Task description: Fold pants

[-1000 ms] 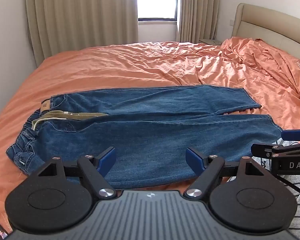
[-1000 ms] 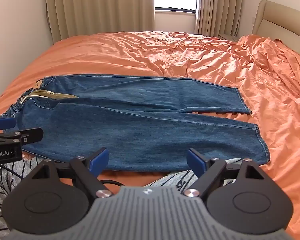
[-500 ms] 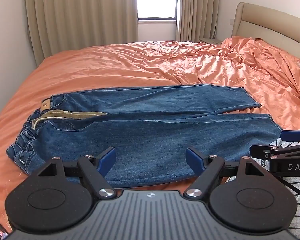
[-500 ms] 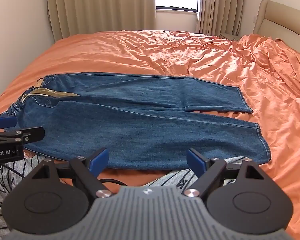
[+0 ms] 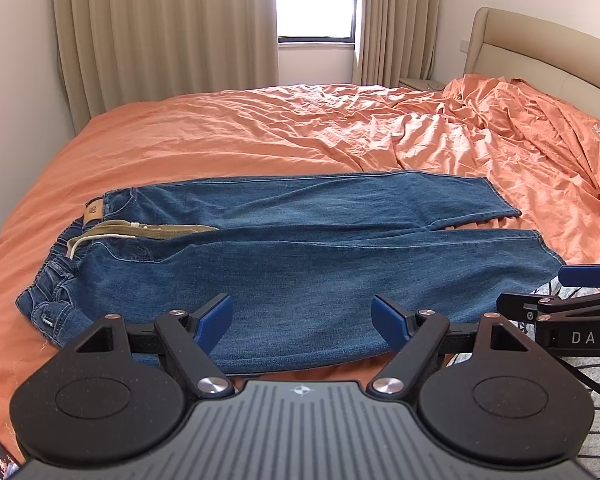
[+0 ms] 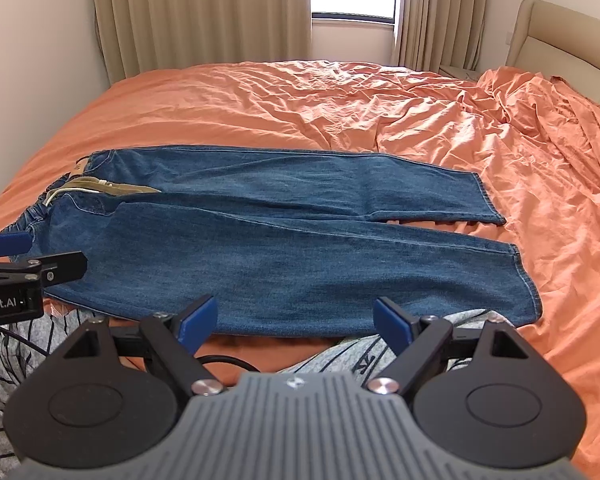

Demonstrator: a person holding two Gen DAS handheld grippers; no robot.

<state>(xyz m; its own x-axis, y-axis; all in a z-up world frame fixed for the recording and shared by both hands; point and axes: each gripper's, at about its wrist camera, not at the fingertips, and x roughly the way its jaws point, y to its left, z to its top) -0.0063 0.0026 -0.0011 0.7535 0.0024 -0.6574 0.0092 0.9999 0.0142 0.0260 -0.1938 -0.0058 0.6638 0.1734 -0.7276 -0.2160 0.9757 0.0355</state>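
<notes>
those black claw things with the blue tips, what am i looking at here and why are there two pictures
They are hand-held grippers: a person holds one in each hand, and each carries a camera looking along its two fingers. One picture comes from the left gripper, the other from the right gripper. Each also shows the other gripper at its edge. Both are open and hold nothing. Ahead, blue jeans lie flat on a bed with an orange sheet, waistband left, leg ends right, not yet folded.

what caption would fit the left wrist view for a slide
Open left gripper hovering over blue jeans laid flat on an orange bed.
</notes>
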